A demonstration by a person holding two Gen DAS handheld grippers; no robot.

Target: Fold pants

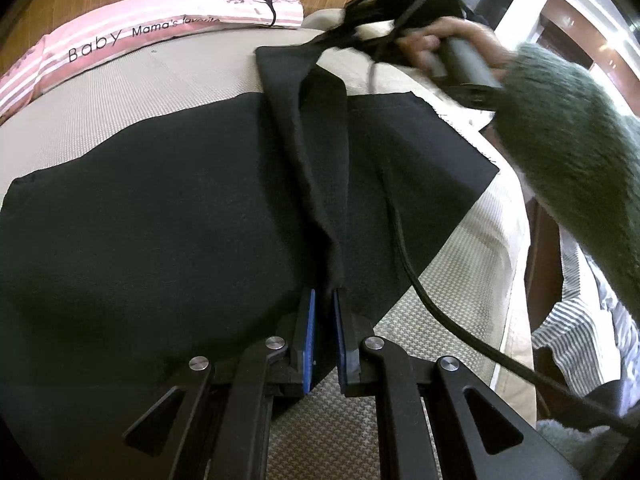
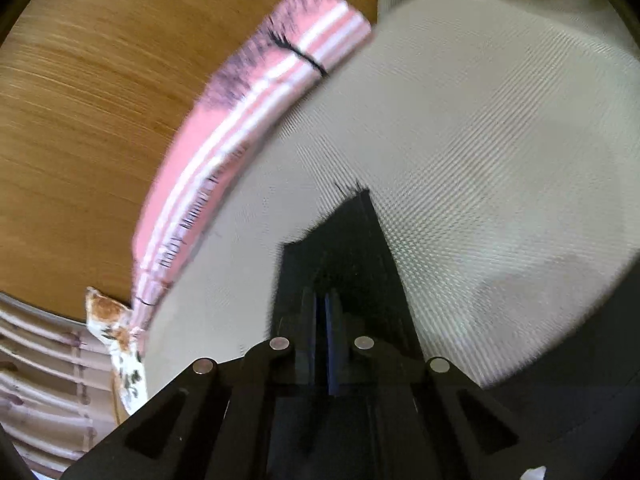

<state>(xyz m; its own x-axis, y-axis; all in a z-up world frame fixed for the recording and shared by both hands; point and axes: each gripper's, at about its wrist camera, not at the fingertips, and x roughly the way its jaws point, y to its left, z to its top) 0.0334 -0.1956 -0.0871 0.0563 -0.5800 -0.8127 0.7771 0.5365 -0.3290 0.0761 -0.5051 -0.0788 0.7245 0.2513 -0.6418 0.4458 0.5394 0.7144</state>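
Black pants [image 1: 160, 208] lie spread on a beige woven bed cover [image 1: 140, 80]. My left gripper [image 1: 325, 300] is shut on a raised fold of the pants near their lower edge. My right gripper [image 1: 360, 4] shows at the top of the left wrist view, held by a hand, shut on the far end of the same lifted strip of cloth. In the right wrist view my right gripper [image 2: 322, 300] is shut on the black pants [image 2: 344, 240], which hang over its fingers above the bed cover [image 2: 480, 140]. That view is blurred.
A pink striped pillow [image 1: 120, 36] printed with "Baby" lies along the bed's far edge, also in the right wrist view [image 2: 240, 120]. A wooden floor [image 2: 100, 120] lies beyond. A black cable [image 1: 440, 312] crosses the bed's right side. A green knitted sleeve [image 1: 568, 152] is at the right.
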